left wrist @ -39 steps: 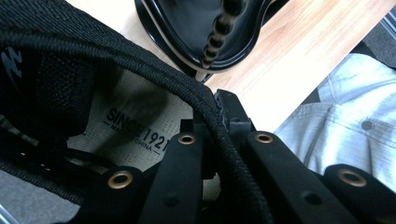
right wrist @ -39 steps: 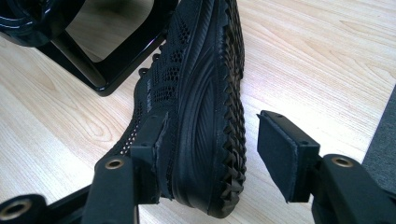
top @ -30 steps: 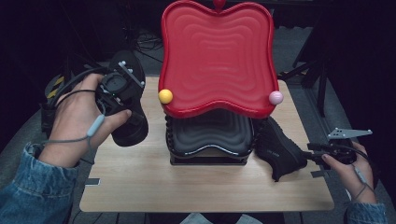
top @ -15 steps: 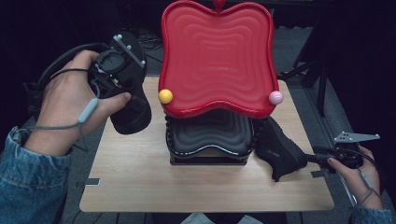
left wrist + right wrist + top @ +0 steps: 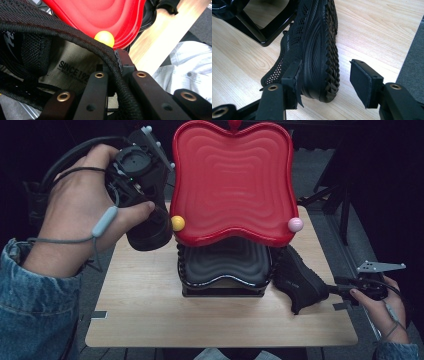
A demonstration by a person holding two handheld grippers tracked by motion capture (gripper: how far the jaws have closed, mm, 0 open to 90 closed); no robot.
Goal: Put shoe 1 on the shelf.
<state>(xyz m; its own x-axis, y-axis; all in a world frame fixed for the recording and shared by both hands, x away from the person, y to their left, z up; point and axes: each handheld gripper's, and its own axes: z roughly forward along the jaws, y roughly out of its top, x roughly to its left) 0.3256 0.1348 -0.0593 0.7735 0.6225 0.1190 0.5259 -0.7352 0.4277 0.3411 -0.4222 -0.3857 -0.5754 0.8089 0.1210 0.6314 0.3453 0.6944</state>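
Note:
My left gripper (image 5: 142,170) is raised at the rack's left side, shut on a black shoe (image 5: 150,232) that hangs from it. In the left gripper view its jaws pinch the corded collar of the shoe (image 5: 50,45), close to the yellow ball (image 5: 104,38) on the red tray (image 5: 100,15). A second black shoe (image 5: 300,280) lies on its side on the table, right of the rack. My right gripper (image 5: 345,287) is at its heel. In the right gripper view the gripper (image 5: 329,75) stands open around the shoe (image 5: 317,50), with a gap at the right pad (image 5: 362,80).
A wavy red tray (image 5: 232,180) tops a rack with a black tray (image 5: 225,265) beneath it. A yellow ball (image 5: 178,223) and a pink ball (image 5: 295,224) sit at its front corners. The wooden table (image 5: 150,310) has bare room in front of the rack.
My left hand has lifted the black shoe up and toward the red tray's left edge. The right gripper has stayed at the other shoe's heel.

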